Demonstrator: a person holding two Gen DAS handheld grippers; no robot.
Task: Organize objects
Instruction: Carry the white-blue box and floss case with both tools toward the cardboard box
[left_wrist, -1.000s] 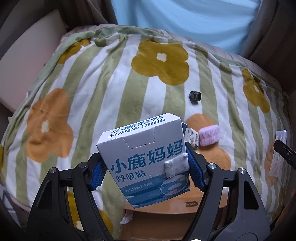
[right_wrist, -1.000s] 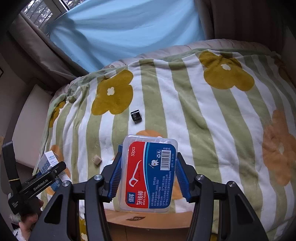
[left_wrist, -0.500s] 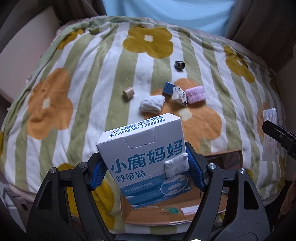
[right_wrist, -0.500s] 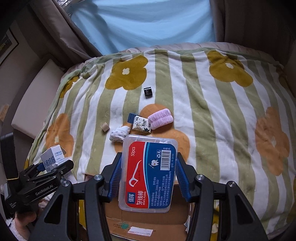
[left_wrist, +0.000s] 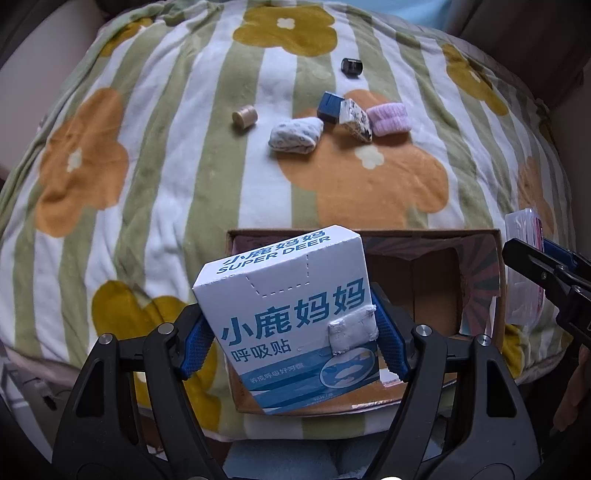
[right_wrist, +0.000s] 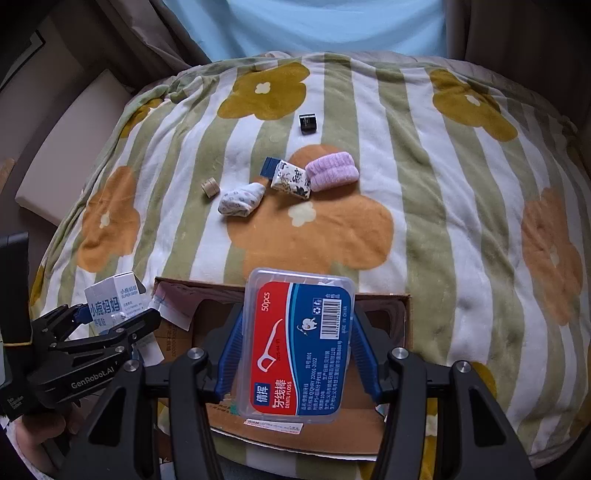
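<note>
My left gripper (left_wrist: 291, 339) is shut on a white and blue carton (left_wrist: 291, 314) printed SUPER DEER, held above the left part of an open cardboard box (left_wrist: 436, 295). My right gripper (right_wrist: 295, 347) is shut on a clear dental floss case (right_wrist: 299, 343) with a red and blue label, over the same cardboard box (right_wrist: 391, 314). The left gripper (right_wrist: 110, 325) with its carton (right_wrist: 110, 299) also shows at the lower left of the right wrist view. The right gripper's black frame (left_wrist: 543, 273) and the floss case (left_wrist: 524, 266) enter the left wrist view from the right.
On the striped flower blanket (right_wrist: 443, 184) behind the box lie a pink roll (right_wrist: 332, 171), a patterned packet (right_wrist: 291, 179), a small blue box (right_wrist: 271, 166), a white patterned bundle (right_wrist: 242, 199), a tan spool (right_wrist: 210, 186) and a black clip (right_wrist: 308, 123). A person's hand (right_wrist: 40, 435) holds the left gripper.
Both grippers have drawn back toward the blanket's near edge and dipped, each keeping its load. The open cardboard box has come into full view beneath them, and the small items look farther away.
</note>
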